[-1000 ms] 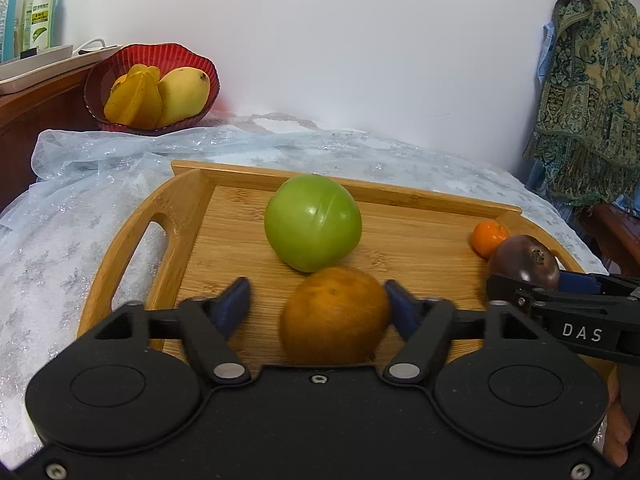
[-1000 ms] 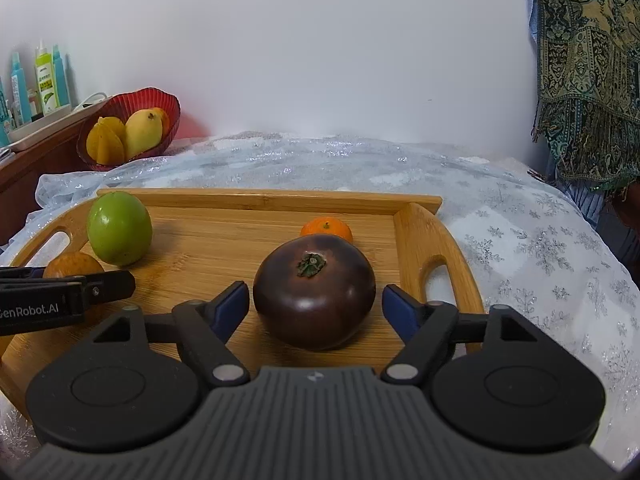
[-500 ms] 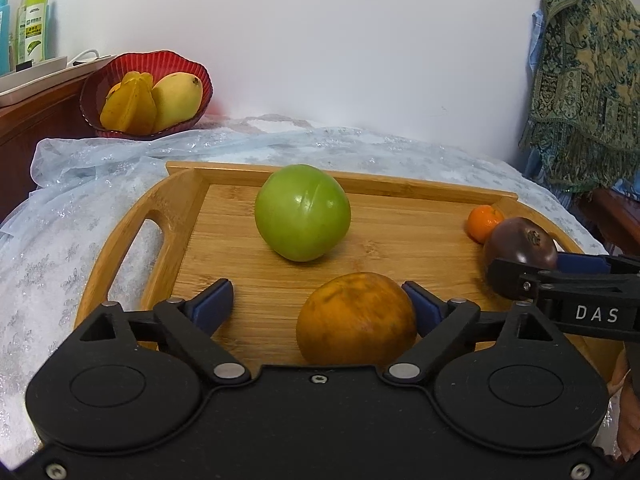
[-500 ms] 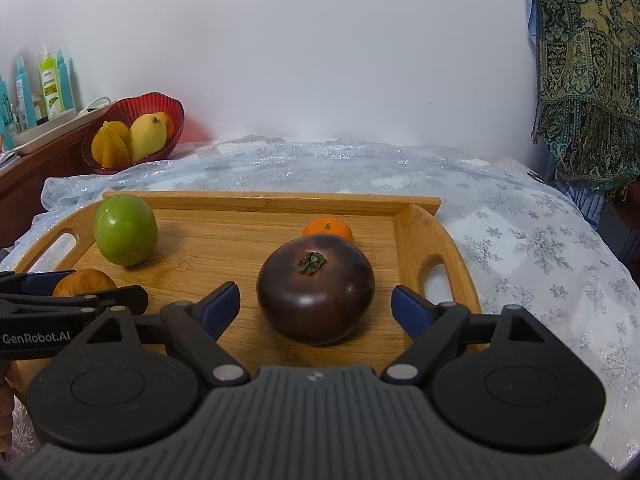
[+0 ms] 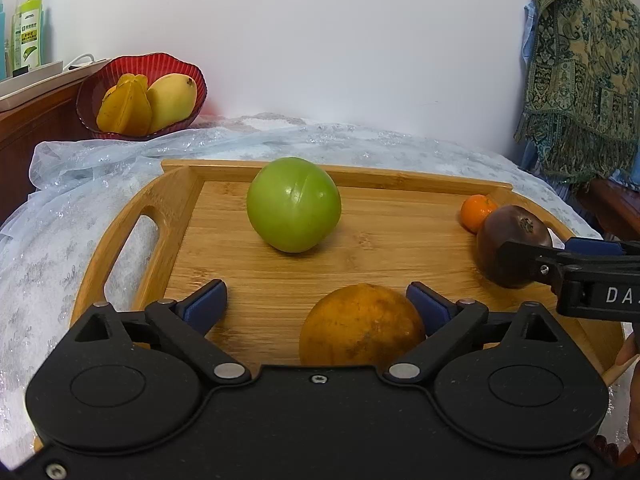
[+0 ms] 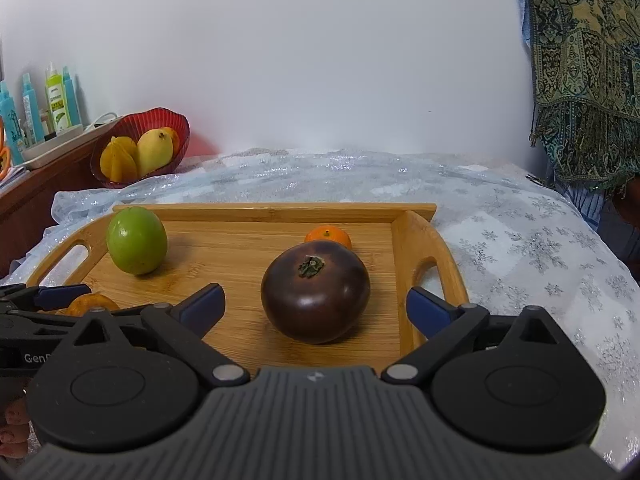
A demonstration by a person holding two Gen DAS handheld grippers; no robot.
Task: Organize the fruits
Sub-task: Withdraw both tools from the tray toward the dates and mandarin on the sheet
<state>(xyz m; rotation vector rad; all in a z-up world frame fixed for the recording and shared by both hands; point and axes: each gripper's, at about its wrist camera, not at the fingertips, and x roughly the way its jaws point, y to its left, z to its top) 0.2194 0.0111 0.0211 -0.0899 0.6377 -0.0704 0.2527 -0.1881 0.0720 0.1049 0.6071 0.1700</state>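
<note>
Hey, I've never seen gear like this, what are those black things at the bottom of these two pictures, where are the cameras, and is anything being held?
No robot here: a person holds one hand-held two-finger gripper in each hand, and each carries a wide-angle camera looking forward along its fingers.

One view comes from the left gripper, the other from the right gripper. Both look at a wooden tray with handles on a pale blue snowflake cloth.

On the tray lie a green round fruit, a dull orange round fruit, a dark purple round fruit and a small bright orange mandarin. A red bowl of yellow fruit sits behind.

Nothing is gripped: both pairs of jaws are opening, each with a fruit resting between them on the tray.
</note>
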